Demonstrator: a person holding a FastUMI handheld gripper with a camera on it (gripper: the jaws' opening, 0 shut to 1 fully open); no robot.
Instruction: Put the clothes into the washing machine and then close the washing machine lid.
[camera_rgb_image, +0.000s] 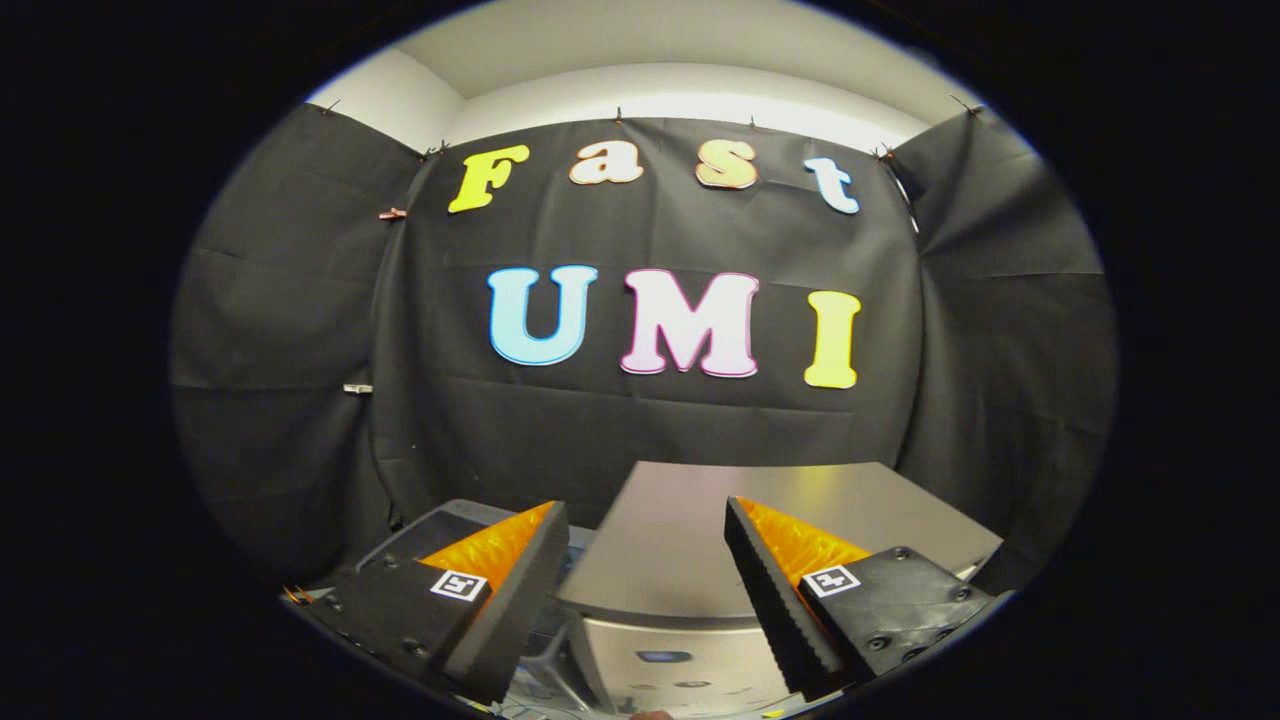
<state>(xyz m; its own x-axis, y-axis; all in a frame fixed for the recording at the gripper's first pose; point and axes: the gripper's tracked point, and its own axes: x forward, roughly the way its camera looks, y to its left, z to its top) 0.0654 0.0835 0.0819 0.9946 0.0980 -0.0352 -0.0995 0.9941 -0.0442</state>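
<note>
My gripper (645, 508) is open, with a wide gap and nothing between the fingers. Below and just ahead of it stands a small silver washing machine (665, 665). Its flat grey lid (850, 505) lies level on top and looks shut. Both fingertips hover over the near part of the lid. The machine's front panel with small controls shows low between the fingers.
A dark grey container (440, 520) sits left of the machine, partly hidden behind the left finger; I cannot tell what is in it. The booth's black cloth wall (660, 430) hangs close behind the machine and wraps round both sides.
</note>
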